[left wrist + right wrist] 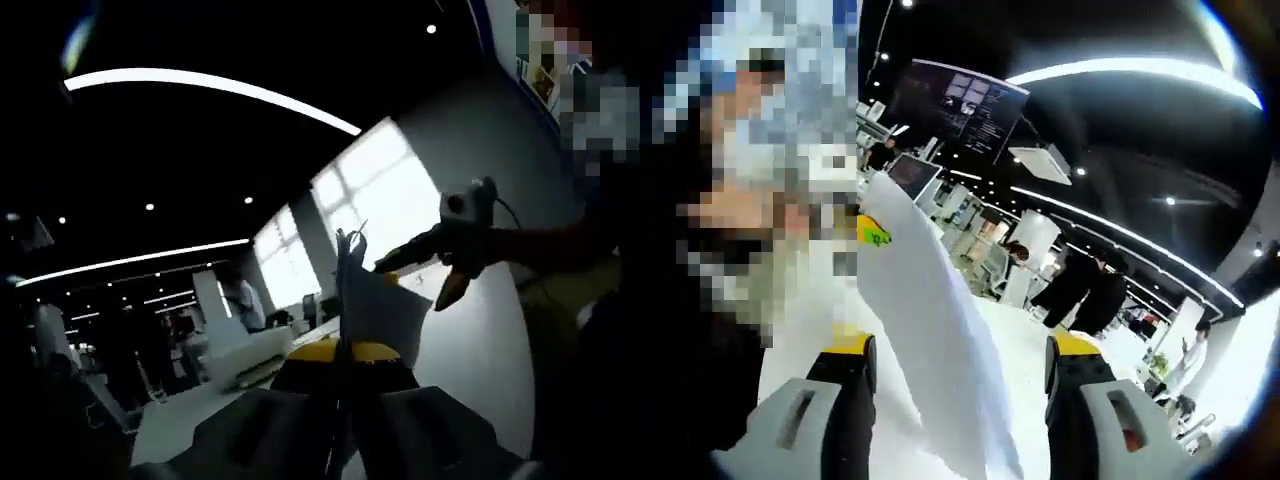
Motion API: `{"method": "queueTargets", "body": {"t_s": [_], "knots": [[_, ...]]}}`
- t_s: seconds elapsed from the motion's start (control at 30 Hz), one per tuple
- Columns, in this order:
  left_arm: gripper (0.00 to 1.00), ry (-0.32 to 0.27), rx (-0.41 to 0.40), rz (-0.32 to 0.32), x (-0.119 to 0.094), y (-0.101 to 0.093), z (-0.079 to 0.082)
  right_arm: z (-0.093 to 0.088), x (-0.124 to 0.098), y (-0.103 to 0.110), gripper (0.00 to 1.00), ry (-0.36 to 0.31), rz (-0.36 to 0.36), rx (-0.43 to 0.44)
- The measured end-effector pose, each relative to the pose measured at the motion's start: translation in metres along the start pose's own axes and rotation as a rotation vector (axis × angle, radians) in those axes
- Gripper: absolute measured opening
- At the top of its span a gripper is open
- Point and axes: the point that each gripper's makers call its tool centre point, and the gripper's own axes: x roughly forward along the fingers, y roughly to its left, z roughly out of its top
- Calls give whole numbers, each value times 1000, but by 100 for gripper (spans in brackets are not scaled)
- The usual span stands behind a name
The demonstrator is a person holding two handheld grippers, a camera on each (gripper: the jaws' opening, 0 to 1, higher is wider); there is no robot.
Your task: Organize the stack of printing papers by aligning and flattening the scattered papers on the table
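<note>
Handling judgement first: the papers point(368, 300) look thin, light and limp. Lifted edge-on in the left gripper view, the sheets rise above the jaws and fan slightly at their top, so they will likely sag, slide over one another and crease if pinched hard. Best hold, as I judge it, is near an edge with a flat, gentle pinch across the whole bundle, leaving the free edges to be tapped square on the table point(470, 350).

Left hand-held gripper point(345, 375): jaws drawn together at the bottom of its view with the sheets standing up from between them; it is clamped on the papers, well above the pale table surface.

Right hand-held gripper point(960, 365): jaws spread wide, yellow tips well apart. A white sheet of the papers point(930, 320) hangs down through the gap between them, closer to the left jaw; whether it touches that jaw I cannot tell. Nothing is pinched on this side. This same tool shows in the left gripper view point(445, 262), near the papers' upper edge, jaws parted.

Risk noted: one-sided hold, sheets may slip out of register.

Background: dim office hall, ceiling light strips, bright windows, people standing far off.
</note>
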Motion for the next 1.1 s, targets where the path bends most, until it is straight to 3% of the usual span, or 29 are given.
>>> {"method": "queueTargets", "body": {"t_s": [0.13,0.2,0.23,0.37,0.63,0.8,0.97,1.1], "knots": [[6,-3,33,-55,7,-17,13,14,15,17,47,49,86,-109],[6,9,63,-80,7,-25,14,17,18,20,31,56,101,-106],[6,14,73,-77,7,-27,14,17,18,23,15,62,115,-108],[6,4,56,-54,5,-25,15,16,16,32,1,61,134,-85],[11,-89,-3,53,0,-10,22,15,17,34,0,25,111,-29],[24,-120,-6,211,-16,23,16,7,11,18,0,18,58,6],[31,-161,-121,311,-33,48,4,23,-6,-8,0,-139,-8,133],[34,-238,-255,326,-38,55,1,36,-20,-21,0,-263,-23,233]]}}
